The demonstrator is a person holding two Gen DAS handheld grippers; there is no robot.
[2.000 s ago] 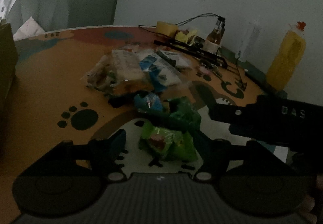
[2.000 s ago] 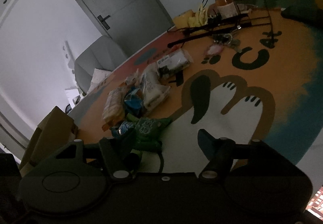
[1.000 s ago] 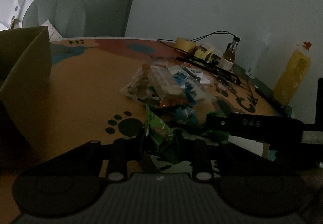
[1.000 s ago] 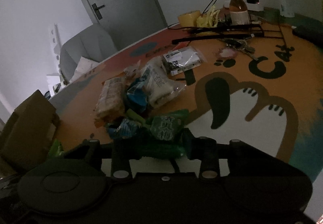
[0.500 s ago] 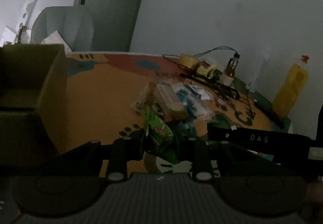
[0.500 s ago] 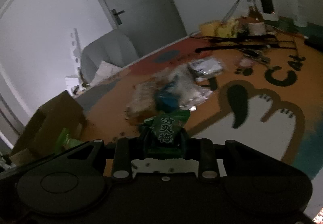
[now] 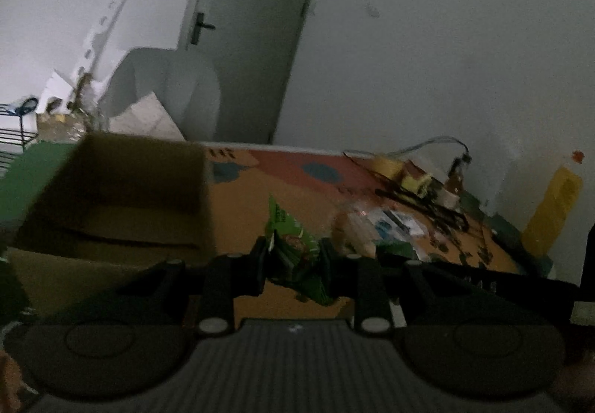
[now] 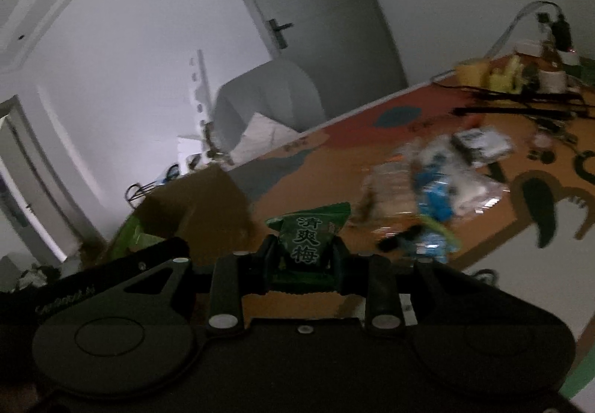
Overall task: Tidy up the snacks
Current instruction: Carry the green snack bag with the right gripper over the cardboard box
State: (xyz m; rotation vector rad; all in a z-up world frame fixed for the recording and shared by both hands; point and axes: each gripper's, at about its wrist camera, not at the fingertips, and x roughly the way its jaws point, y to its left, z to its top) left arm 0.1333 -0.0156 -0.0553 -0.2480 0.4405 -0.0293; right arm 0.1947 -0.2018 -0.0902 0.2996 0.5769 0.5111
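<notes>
Here both green packets (image 7: 293, 245) (image 8: 310, 238) hang above the table edge, beside the open box (image 7: 122, 197).

Grey door (image 7: 256, 29), grey chair (image 7: 167, 89), yellow bottle (image 7: 554, 208).

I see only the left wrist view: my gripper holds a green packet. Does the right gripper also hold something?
Observer: Yes. The right gripper is shut on a green snack packet of its own.
Operator: Is there print on it?
Observer: Dark Chinese characters run down its front.
Operator: What lies beside it on the table?
Observer: A blue snack packet among clear wrapped ones, blurred, to the packet's right.
</notes>
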